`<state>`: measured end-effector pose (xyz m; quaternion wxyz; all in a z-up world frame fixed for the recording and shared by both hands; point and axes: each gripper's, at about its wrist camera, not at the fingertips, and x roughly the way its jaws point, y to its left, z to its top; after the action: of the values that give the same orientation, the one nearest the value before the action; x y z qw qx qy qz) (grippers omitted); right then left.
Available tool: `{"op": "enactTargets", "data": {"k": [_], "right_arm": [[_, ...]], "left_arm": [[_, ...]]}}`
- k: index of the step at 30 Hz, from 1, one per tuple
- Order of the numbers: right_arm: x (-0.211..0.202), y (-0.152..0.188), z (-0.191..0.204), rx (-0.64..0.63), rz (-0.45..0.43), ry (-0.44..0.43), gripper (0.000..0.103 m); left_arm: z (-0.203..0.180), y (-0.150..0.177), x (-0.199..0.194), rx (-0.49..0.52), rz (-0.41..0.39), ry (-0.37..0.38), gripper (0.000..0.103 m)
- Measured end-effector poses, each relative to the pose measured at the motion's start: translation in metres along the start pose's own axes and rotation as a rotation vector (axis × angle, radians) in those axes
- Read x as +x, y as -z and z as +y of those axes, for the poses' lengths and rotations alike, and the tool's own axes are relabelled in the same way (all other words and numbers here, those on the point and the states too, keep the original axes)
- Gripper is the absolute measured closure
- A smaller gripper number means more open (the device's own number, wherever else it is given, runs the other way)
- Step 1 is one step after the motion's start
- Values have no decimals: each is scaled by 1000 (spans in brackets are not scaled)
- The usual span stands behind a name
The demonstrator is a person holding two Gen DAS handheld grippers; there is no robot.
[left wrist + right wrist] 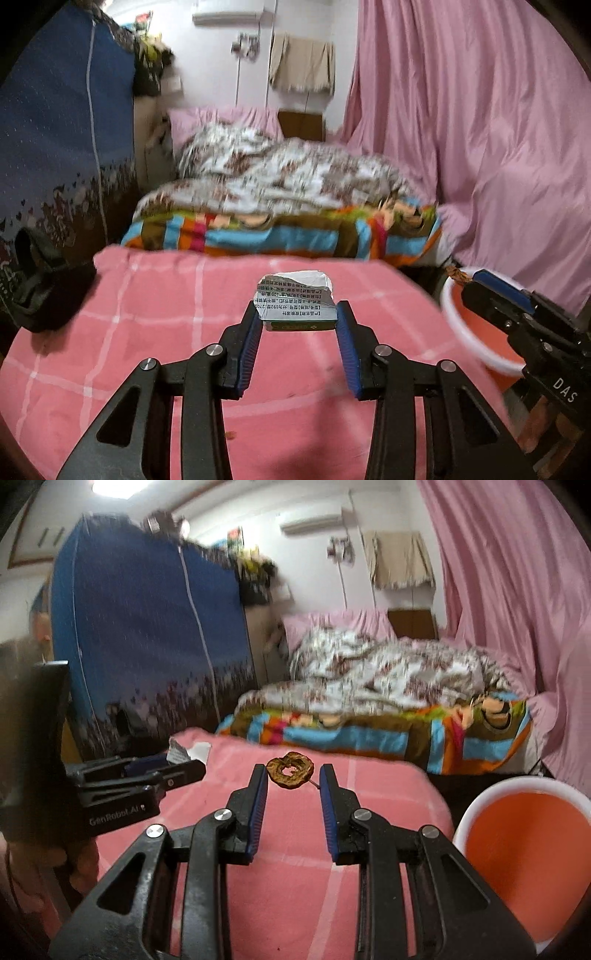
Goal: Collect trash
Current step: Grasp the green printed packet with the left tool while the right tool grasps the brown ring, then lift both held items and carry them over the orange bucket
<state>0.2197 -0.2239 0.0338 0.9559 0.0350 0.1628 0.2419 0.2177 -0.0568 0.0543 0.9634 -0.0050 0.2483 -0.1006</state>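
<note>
Trash in both tongs already — left gripper (299,314) pinches a torn, flimsy paper box (295,299) at its base, right gripper (293,775) holds a dried, brittle-looking fruit ring (290,770) by its edges, bucket (524,786) off right.

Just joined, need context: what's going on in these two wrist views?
A person is collecting trash off a pink checked cloth with two handheld grippers. The left gripper is shut on a torn printed wrapper. The right gripper holds a dried brown fruit ring between its fingertips. Both pieces are lifted above the cloth. An orange bin with a white rim sits to the right, apparently empty; nothing is dropped in yet.
</note>
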Motion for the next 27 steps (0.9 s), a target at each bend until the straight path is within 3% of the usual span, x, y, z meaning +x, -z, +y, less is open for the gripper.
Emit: {"op": "enactTargets", "data": {"k": [8,14,22,27], "right_arm": [[-57,-12,-9,-22,-238,77,67],[-91,-17,-26,4,-344,152,67],[-118,-17,-56,67,-370,232,67],[-127,-12,-79,102,-339,300,67]], "left_arm": [[-35,-15,-33,58,-202,52,68],[-65,-25,-53,134,-303,89,68],[-112,-28,-47,201,-300,180,68],[-136,-27,-33,223,-269,225,68]]}}
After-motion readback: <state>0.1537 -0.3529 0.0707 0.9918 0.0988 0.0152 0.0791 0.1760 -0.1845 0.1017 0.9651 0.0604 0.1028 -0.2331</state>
